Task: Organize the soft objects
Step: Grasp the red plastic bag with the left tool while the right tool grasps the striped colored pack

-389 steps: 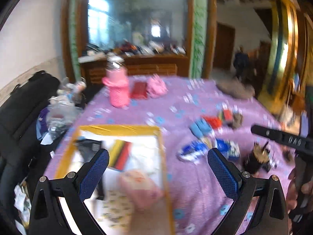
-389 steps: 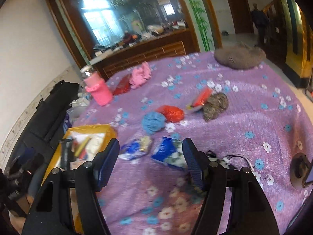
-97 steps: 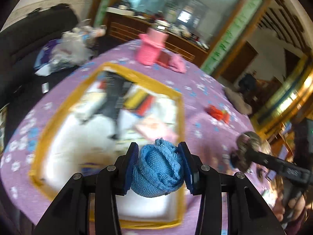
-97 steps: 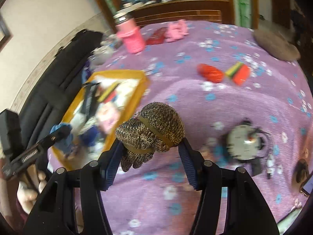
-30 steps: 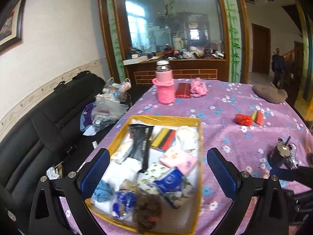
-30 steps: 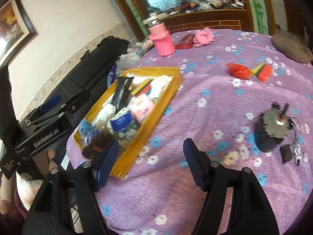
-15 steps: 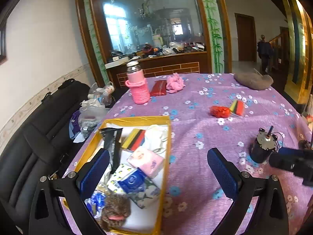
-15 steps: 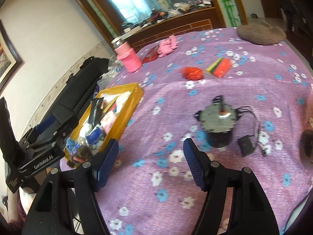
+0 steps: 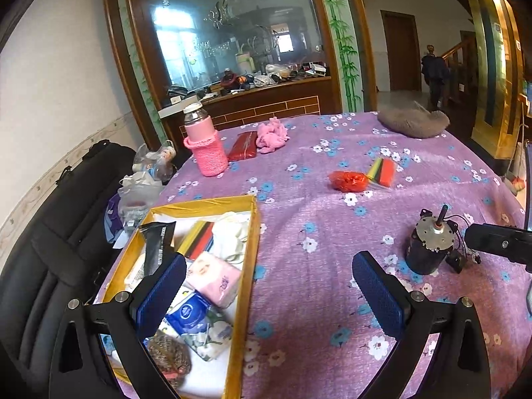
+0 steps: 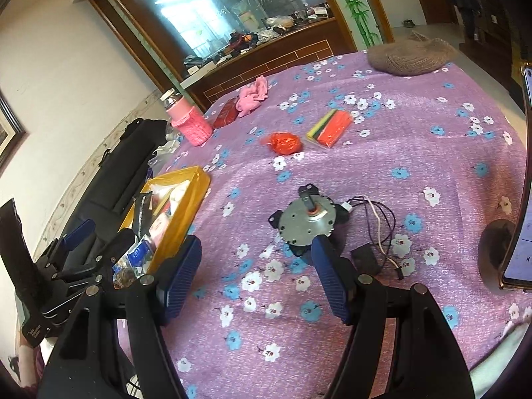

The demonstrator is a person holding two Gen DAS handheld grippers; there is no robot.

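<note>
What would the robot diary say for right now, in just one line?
left gripper: open, empty | right gripper: open, empty | yellow box: holds soft items | red bundle, striped sponge: on table

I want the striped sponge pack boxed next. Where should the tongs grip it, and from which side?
Probably from above, closing across the short width of the sponge pack. It lies flat on the purple cloth, long and thin, so its two long edges give parallel faces. Come in at the end away from the red bundle, which sits close beside it.
</note>
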